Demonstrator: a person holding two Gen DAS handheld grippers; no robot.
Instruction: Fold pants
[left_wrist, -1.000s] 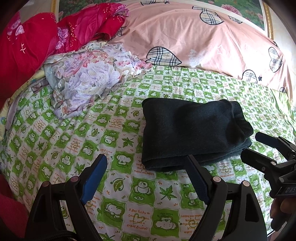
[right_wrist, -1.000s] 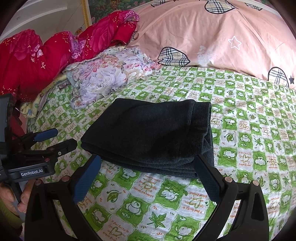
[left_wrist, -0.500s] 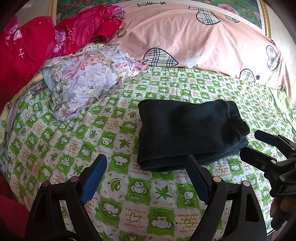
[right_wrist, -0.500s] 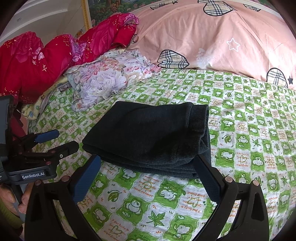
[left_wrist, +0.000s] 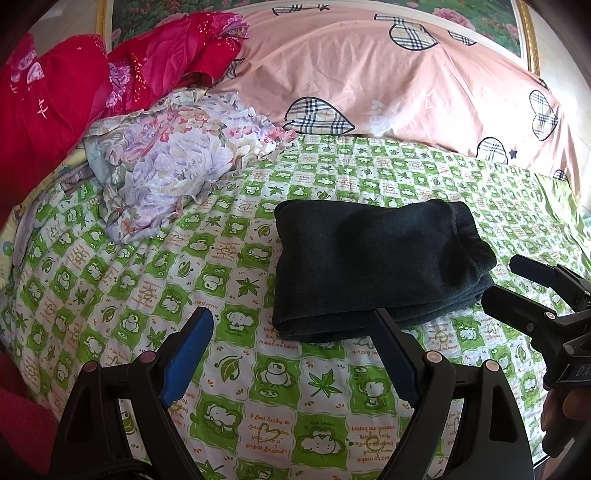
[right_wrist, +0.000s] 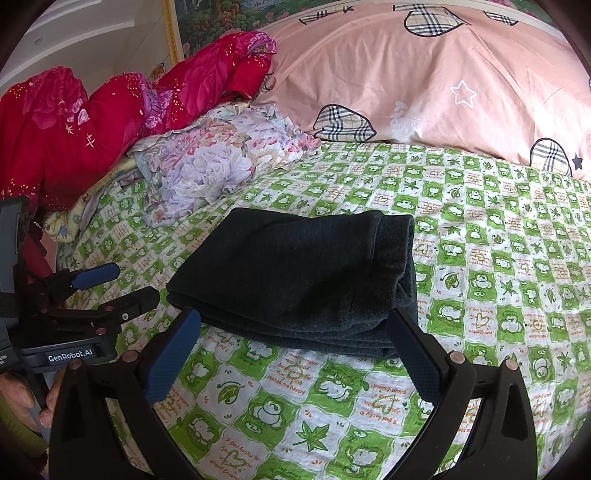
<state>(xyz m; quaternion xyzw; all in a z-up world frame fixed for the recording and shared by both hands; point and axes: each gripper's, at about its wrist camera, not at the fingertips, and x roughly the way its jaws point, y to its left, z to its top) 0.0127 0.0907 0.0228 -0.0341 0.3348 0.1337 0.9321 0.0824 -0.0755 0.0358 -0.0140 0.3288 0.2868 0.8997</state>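
The dark pants (left_wrist: 373, 266) lie folded into a compact stack on the green and white bed sheet (left_wrist: 207, 258); they also show in the right wrist view (right_wrist: 303, 280). My left gripper (left_wrist: 291, 325) is open and empty, hovering just in front of the stack's near left corner. My right gripper (right_wrist: 295, 325) is open and empty, just in front of the stack's near edge. Each gripper shows in the other's view, the right one (left_wrist: 517, 284) at the stack's right, the left one (right_wrist: 118, 284) at its left.
A floral cloth (left_wrist: 170, 162) lies bunched at the back left. Red bedding (left_wrist: 74, 96) is piled behind it. A large pink pillow (left_wrist: 388, 81) with plaid hearts runs along the headboard. A hand (right_wrist: 22, 402) holds the left gripper.
Both grippers have drawn back slightly from the folded pants, which sit a little farther away in both views. The pants have not moved.
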